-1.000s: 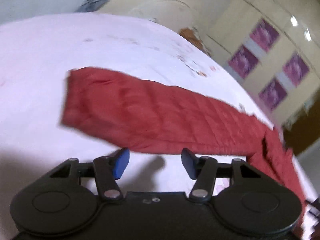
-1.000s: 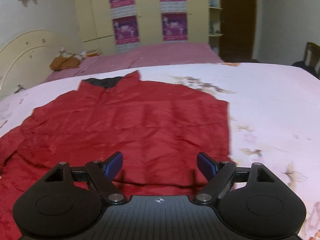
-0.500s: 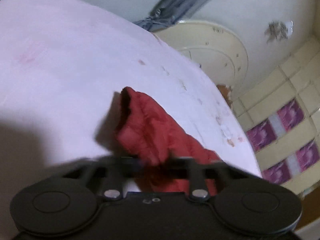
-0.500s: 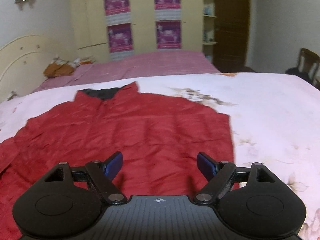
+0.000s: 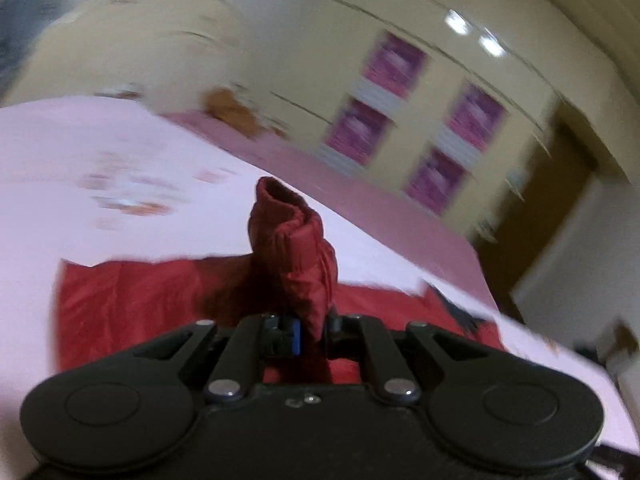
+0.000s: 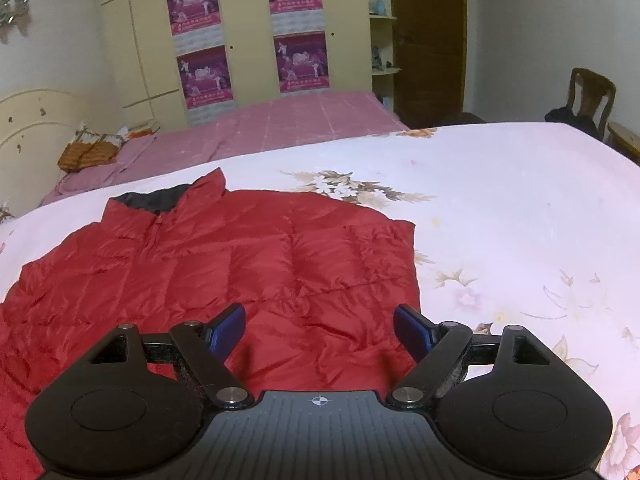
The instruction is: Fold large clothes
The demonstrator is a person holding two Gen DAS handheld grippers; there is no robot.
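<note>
One red puffer jacket (image 6: pixel 248 264) lies flat on the bed (image 6: pixel 520 208), its sleeve cuff (image 5: pixel 288 240) pinched in the left tool (image 5: pixel 312 330), right tool (image 6: pixel 320 330) wide and empty above the hem; soft, light, slippery shell, likely best gripped at seams.

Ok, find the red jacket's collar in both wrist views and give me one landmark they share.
Left wrist view: the collar is a dark blurred patch at lower right, at the far end of the red jacket, right of the sleeve that the left gripper pinches.
Right wrist view: the collar lies upper left of centre, at the jacket's far edge.
Shared landmark: the four purple posters on the yellow wardrobe.
</note>
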